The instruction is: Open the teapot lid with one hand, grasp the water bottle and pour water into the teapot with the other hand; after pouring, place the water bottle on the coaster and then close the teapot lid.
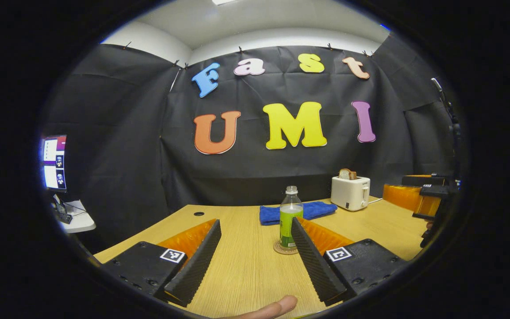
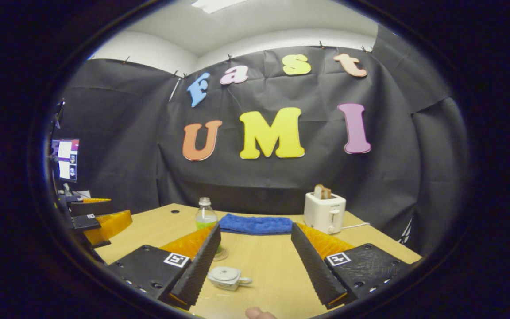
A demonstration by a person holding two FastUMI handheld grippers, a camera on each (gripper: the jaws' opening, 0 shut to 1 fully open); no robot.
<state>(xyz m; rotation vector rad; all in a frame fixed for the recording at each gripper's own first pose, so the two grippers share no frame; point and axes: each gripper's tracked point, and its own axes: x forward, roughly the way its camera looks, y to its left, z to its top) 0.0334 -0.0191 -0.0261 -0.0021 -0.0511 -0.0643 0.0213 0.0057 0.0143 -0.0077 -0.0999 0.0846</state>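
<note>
The left gripper (image 1: 255,261) is hovering above the wooden surface (image 1: 246,274) with its fingers (image 1: 195,266) spread wide and gripping nothing; the water bottle (image 1: 290,219) is standing upright on the round coaster (image 1: 281,250) just beyond them, partly hidden behind the right-hand finger; a fingertip (image 1: 272,308) of the person is showing at the bottom edge of the left gripper view.

In the right gripper view the right gripper (image 2: 255,261) is likewise hanging over the surface (image 2: 272,266) with its fingers (image 2: 312,266) wide apart and empty; the small pale teapot (image 2: 226,277) is sitting on the surface between them, nearer the left-hand finger, its lid on and its handle pointing right; the water bottle (image 2: 205,215) is rising behind that finger, with the coaster (image 2: 222,254) peeking out at its foot; the left gripper (image 2: 100,221) is showing at the far left of this view.

A folded blue cloth (image 1: 299,212) is lying behind the bottle; a white toaster (image 1: 350,192) with a slice of bread in it is standing at the back right of the surface; a monitor (image 1: 54,161) is glowing on a side desk at the left.
</note>
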